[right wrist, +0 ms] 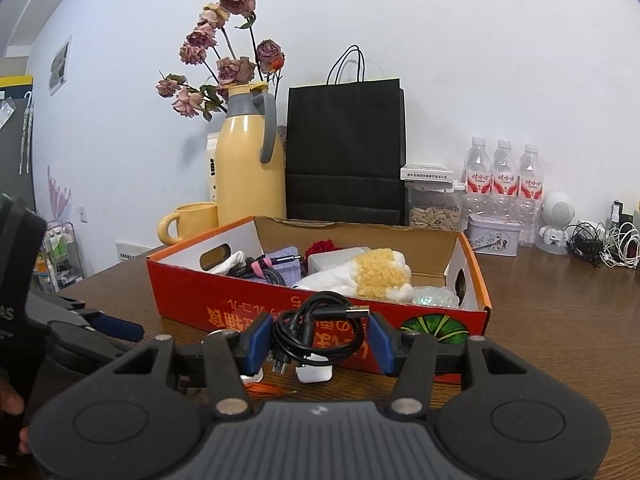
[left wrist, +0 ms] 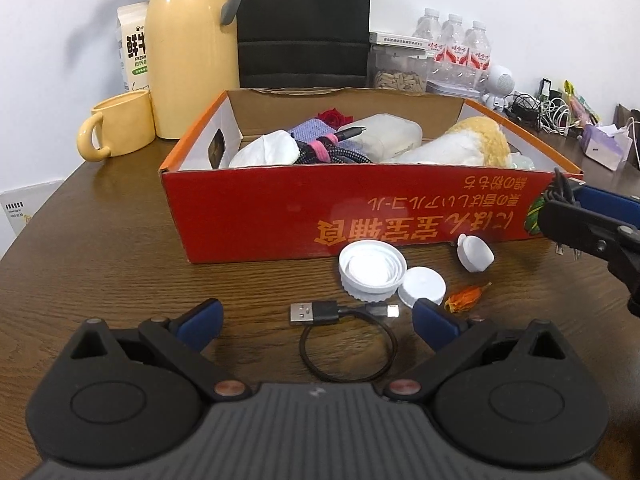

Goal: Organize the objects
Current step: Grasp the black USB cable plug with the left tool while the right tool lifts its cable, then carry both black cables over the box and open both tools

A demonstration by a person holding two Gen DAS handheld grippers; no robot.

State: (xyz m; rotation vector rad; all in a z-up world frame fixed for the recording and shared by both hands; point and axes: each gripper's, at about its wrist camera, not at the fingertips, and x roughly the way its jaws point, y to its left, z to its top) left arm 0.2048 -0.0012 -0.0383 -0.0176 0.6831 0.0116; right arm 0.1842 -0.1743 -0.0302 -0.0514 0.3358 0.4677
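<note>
- Right tongs (right wrist: 316,340) grip a coiled cable (right wrist: 318,330); its loose loops could snag the box (right wrist: 248,312) rim.
- Left tongs (left wrist: 316,322) gape open over another cable (left wrist: 344,344); closing may nudge the caps (left wrist: 372,270).

The box (left wrist: 304,216) is sitting mid-counter (left wrist: 100,264); a towel (left wrist: 460,144), a cable bundle (left wrist: 332,152) and a pouch (left wrist: 316,128) are lying in it; the jug (left wrist: 192,52) and mug (left wrist: 116,128) are standing at its far left; a bag (right wrist: 346,152) is standing behind it, bottles (right wrist: 502,184) at its far right; two lids (left wrist: 390,280) and a short cable (left wrist: 344,332) are lying just near of the box.
</note>
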